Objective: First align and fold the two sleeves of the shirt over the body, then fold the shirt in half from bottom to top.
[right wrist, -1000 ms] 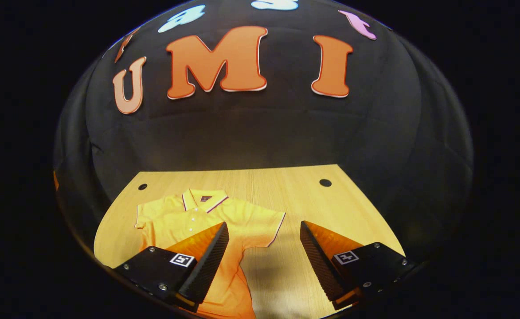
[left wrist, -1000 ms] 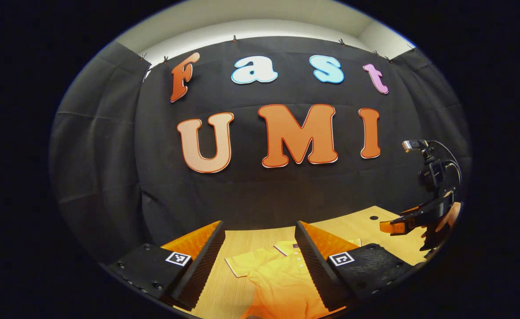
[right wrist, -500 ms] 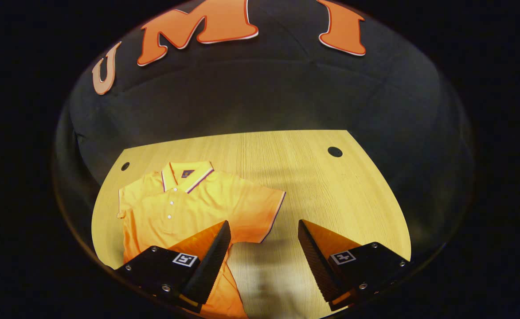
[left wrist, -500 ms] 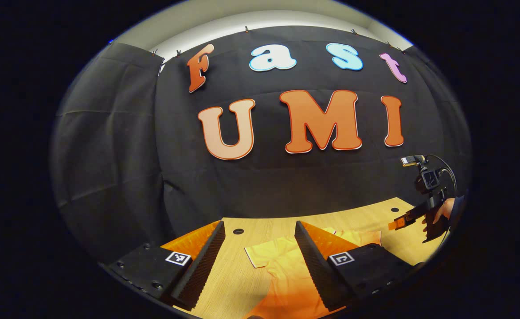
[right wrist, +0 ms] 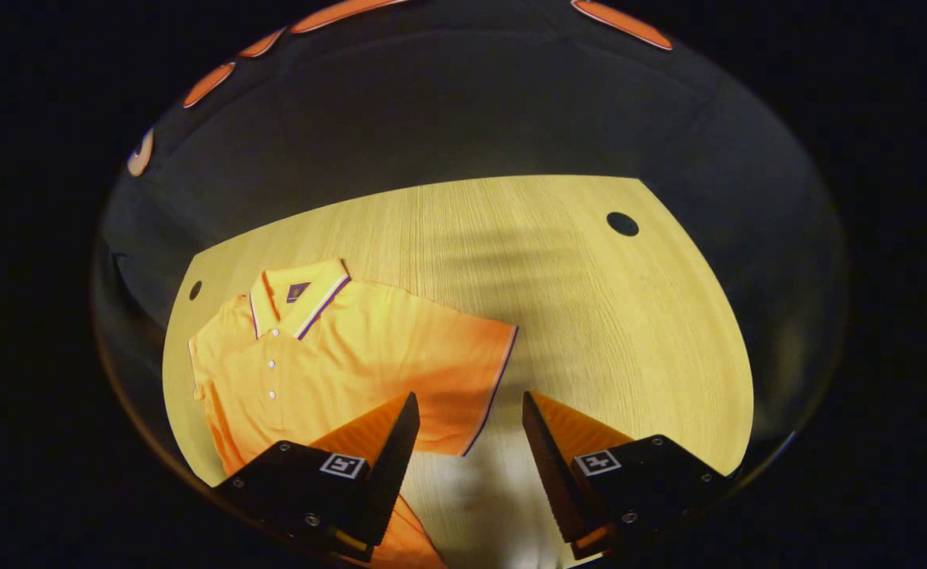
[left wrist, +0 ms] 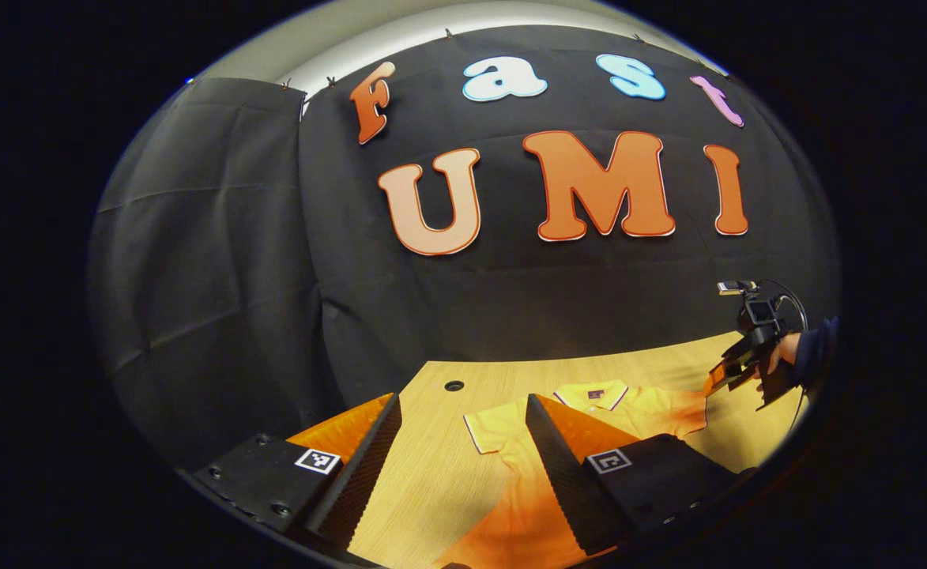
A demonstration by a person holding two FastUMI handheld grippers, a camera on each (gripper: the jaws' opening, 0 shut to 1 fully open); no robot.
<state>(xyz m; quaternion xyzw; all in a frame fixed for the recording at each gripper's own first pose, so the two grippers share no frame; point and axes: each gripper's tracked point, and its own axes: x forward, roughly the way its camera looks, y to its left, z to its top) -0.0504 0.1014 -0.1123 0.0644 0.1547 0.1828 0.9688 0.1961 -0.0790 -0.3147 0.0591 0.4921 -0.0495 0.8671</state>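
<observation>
- The yellow shirt [right wrist: 337, 356] is spread flat on the wooden table [right wrist: 589, 316], collar at the far side.
- The right gripper [right wrist: 463, 427] is held wide open, empty, above a sleeve hem [right wrist: 495, 387].
- The left gripper [left wrist: 463, 450] is likewise parted, nothing gripped, above the shirt.

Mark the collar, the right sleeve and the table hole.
collar [right wrist: 299, 296]: right gripper view, on the collar band.
right sleeve [right wrist: 463, 379]: right gripper view, mid sleeve near the trimmed hem.
table hole [right wrist: 623, 224]: right gripper view, hole centre.
</observation>
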